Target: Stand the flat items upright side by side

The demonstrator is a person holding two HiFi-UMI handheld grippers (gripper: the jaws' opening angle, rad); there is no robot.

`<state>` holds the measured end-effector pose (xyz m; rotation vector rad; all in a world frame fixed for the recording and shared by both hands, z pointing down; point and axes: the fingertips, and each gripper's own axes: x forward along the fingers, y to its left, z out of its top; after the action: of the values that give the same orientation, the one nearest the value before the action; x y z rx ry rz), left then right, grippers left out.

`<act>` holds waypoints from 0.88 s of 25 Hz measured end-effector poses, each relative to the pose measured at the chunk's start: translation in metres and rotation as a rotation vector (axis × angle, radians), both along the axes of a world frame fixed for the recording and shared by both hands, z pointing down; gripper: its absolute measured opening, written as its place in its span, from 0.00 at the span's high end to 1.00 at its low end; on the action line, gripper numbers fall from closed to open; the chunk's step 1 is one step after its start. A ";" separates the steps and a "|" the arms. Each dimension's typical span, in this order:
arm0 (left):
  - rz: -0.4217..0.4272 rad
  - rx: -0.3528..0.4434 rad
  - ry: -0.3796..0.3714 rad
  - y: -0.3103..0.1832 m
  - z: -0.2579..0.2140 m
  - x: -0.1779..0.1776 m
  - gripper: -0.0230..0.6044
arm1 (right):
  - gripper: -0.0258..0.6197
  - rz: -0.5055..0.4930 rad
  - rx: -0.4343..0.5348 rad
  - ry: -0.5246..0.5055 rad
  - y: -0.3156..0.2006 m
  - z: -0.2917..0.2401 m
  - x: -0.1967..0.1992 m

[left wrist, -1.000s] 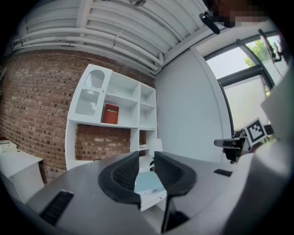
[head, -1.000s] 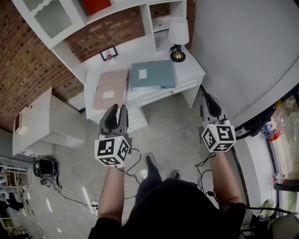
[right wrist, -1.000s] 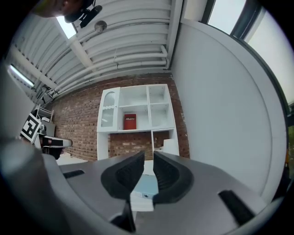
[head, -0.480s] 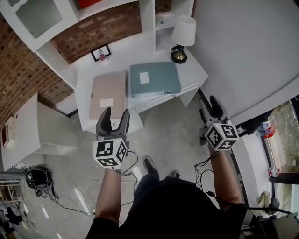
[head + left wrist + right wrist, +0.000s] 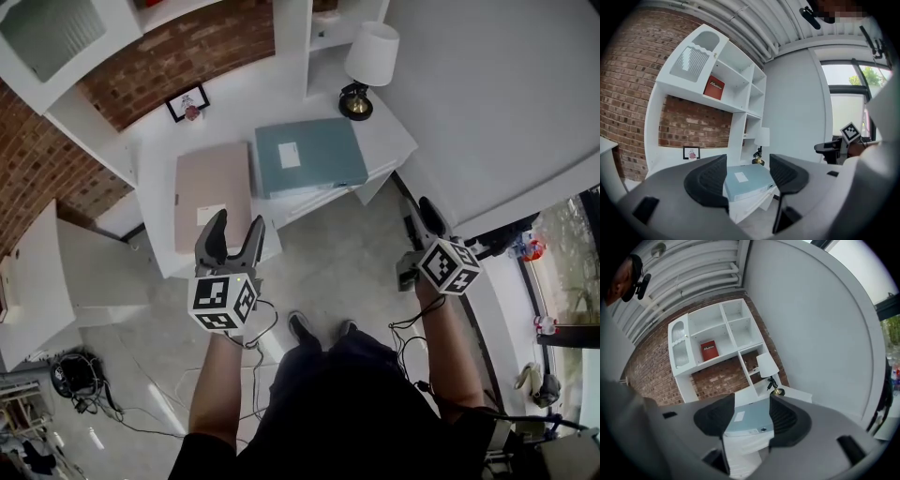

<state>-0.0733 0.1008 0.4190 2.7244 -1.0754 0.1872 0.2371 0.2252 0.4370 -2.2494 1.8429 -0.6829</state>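
Observation:
Two flat binders lie side by side on the white desk (image 5: 155, 164): a pink one (image 5: 214, 187) on the left and a teal one (image 5: 309, 155) on the right, each with a white label. My left gripper (image 5: 236, 223) hovers at the desk's near edge just before the pink binder; its jaws are opening and nothing is between them. My right gripper (image 5: 419, 214) hangs over the floor to the right of the desk, open and empty. The teal binder (image 5: 749, 183) shows between the jaws in the left gripper view and the teal binder (image 5: 751, 422) also in the right gripper view.
A lamp (image 5: 367, 56) with a white shade stands at the desk's back right corner, and a small framed picture (image 5: 187, 101) leans against the brick wall. Shelving above holds a red box (image 5: 715, 87). A low white cabinet (image 5: 56, 272) stands left, with cables (image 5: 80, 375) on the floor.
Both grippers' jaws went from shut to open. The left gripper has come closer to the desk's front edge by the pink binder.

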 end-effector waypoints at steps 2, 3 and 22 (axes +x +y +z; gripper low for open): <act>0.014 -0.003 0.000 -0.007 0.001 0.004 0.54 | 0.62 0.014 -0.007 -0.023 -0.003 0.007 0.003; 0.021 -0.007 0.000 -0.011 0.003 0.008 0.54 | 0.62 0.019 -0.011 -0.036 -0.004 0.012 0.005; 0.117 -0.137 -0.149 -0.061 0.064 0.111 0.54 | 0.52 0.038 -0.049 -0.716 -0.097 0.195 0.036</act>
<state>0.0378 0.0399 0.4826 2.6850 -0.9028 0.4708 0.2728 0.1285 0.6321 -1.7114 1.4241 -1.3171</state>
